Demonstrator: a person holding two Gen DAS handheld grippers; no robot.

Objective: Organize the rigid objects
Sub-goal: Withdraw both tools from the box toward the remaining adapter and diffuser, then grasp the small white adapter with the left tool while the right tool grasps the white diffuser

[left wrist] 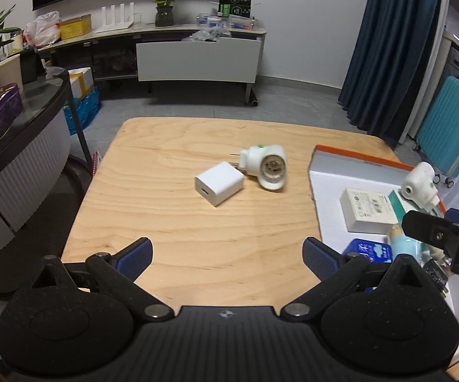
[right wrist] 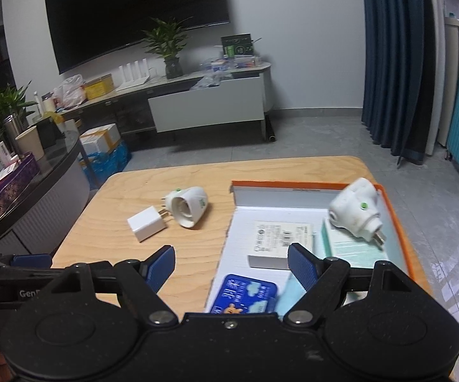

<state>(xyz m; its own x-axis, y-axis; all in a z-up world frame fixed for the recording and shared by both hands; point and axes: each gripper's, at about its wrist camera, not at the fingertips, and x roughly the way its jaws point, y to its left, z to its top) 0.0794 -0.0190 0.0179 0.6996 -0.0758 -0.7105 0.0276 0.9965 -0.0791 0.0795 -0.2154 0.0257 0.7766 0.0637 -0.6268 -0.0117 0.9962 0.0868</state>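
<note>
On the wooden table (left wrist: 172, 222), we are holding both grippers' jaws wide and empty, the left gripper (left wrist: 227, 254) facing the white charger (left wrist: 219, 187) and plug adapter (left wrist: 266, 166) awaiting the orange-rimmed box (right wrist: 395, 219), the right gripper (right wrist: 231, 265) beside it.

Left wrist view: mounted behind its own gripper (left wrist: 227, 256), it looks forward and downward across the wooden table (left wrist: 172, 222) from the near edge, close above the surface. The orange-rimmed box (left wrist: 356, 158) sits at its right margin. Right wrist view: mounted behind its gripper (right wrist: 231, 265), it faces the same way from a position further right, above the box (right wrist: 395, 210). Both views share the table (right wrist: 108, 232), the white charger (left wrist: 219, 183) (right wrist: 147, 223), the box and the far TV wall.
</note>
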